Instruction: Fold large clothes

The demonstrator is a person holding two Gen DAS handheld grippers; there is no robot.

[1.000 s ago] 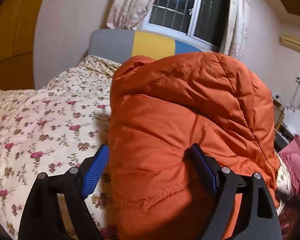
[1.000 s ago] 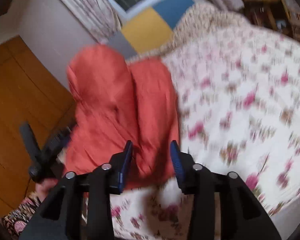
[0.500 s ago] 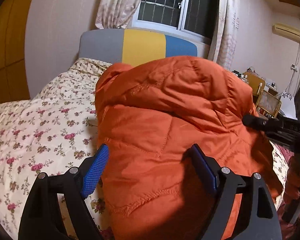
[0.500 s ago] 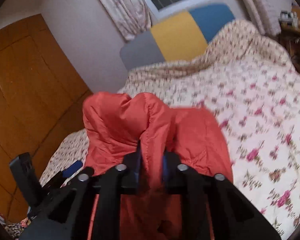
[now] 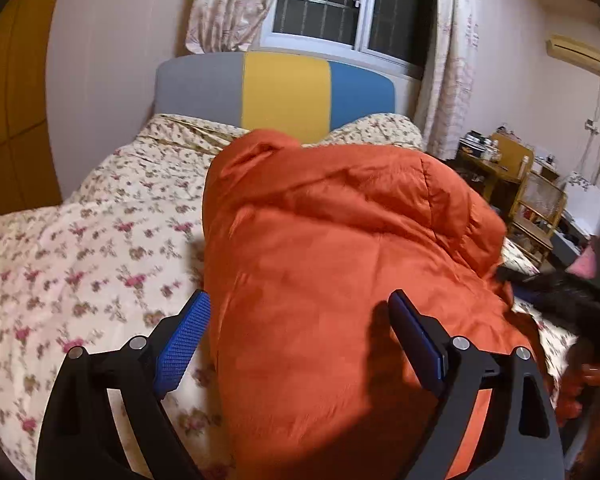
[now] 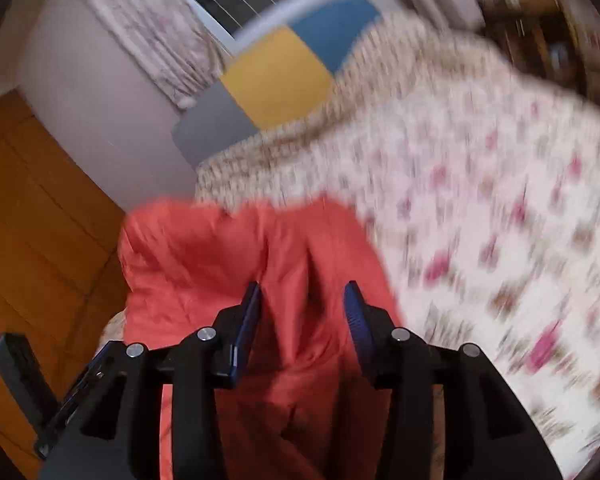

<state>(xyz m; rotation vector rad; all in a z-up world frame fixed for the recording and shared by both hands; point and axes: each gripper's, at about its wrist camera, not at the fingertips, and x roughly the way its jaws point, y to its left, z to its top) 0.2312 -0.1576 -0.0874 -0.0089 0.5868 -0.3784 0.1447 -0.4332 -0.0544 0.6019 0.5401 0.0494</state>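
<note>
1. On the floral bedspread, the orange padded jacket is lying bunched near the foot of the bed.
2. Left gripper is standing spread, jacket bulk sitting between its jaws, unpinched.
3. Right gripper is likewise spread over a fabric ridge.
4. Jacket is judged light, puffy and slippery; a stitched hem or seam is offering the surest hold.
</note>
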